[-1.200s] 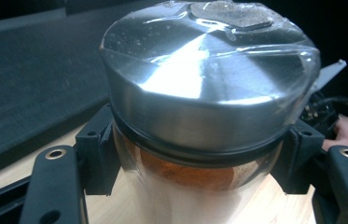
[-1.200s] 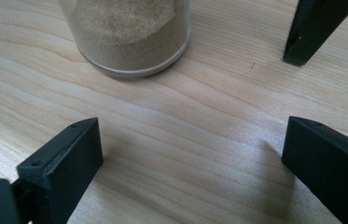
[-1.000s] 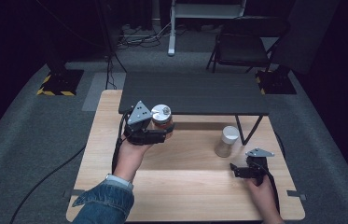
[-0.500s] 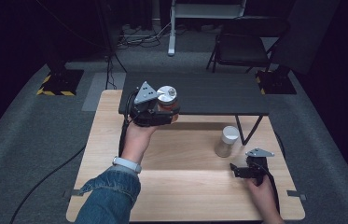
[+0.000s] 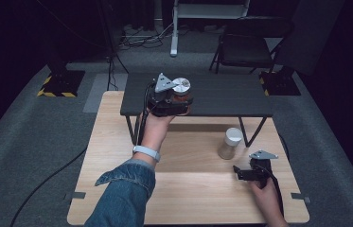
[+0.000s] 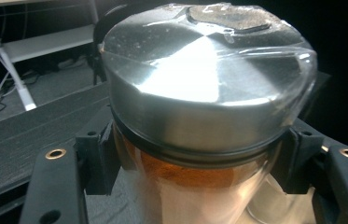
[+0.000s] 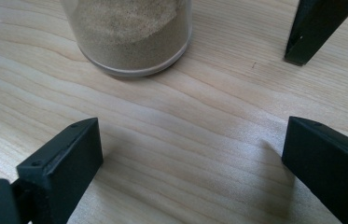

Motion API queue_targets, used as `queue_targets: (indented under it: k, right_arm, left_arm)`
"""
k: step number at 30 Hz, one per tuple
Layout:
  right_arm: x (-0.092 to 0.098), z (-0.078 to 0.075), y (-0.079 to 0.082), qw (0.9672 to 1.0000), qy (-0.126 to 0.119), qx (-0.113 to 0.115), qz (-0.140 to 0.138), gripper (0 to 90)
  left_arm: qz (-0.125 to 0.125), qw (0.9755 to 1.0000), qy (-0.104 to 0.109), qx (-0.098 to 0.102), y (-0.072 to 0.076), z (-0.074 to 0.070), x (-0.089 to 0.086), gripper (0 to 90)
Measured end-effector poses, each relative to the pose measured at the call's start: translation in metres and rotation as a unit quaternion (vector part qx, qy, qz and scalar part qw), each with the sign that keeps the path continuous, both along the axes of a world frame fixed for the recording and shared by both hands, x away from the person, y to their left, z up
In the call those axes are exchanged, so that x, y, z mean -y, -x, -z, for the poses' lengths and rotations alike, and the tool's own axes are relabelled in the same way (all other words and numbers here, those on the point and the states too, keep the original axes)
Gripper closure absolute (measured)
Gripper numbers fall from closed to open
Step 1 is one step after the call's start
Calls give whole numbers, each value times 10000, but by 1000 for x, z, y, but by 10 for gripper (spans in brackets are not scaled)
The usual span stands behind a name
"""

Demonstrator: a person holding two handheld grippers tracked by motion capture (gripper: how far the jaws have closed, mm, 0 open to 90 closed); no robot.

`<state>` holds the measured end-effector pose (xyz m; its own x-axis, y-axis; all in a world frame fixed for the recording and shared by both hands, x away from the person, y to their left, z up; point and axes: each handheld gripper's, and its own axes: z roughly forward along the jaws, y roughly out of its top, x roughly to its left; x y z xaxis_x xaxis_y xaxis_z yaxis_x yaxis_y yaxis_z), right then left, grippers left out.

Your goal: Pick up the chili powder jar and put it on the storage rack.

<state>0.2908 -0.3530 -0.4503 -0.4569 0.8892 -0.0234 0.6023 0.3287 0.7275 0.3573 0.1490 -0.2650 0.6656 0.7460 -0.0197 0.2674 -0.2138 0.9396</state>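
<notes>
1. The left gripper is carrying a jar away from the person. A moment ago the jar was lower down, over the wood table. Now it is hanging over the near edge of the dark shelf.
2. The jaws of the left gripper are squeezing the jar tight on both sides, just under its lid.
3. This looks like the jar is going up onto the shelf. It is almost there, but it is not set down yet.
4. The right gripper is sitting in the same spot on the wood table, near the right side. Its jaws are spread wide with nothing between them.
5. A second jar is standing just past the right gripper, close to a shelf leg. It may be next.
6. The jar in the left gripper is round and clear, with orange-brown powder inside. Its lid is shiny metal with clear plastic wrap on top.
7. The second jar is clear too, with pale sandy powder and a white lid.
8. The table is light, smooth wood with wavy lines. The shelf is flat and black.
</notes>
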Motion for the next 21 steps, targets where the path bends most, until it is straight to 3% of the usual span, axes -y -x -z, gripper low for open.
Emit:
queue_targets:
  k: [11,21]
  right_arm:
    - [0,0,0,10000,4,-1,-4,48]
    - [0,0,0,10000,-1,-2,-3,48]
  left_arm:
    - [-167,9992,-350,-8,-10,-1,19,305]
    - [-235,9988,-416,-55,-16,-2,24,305]
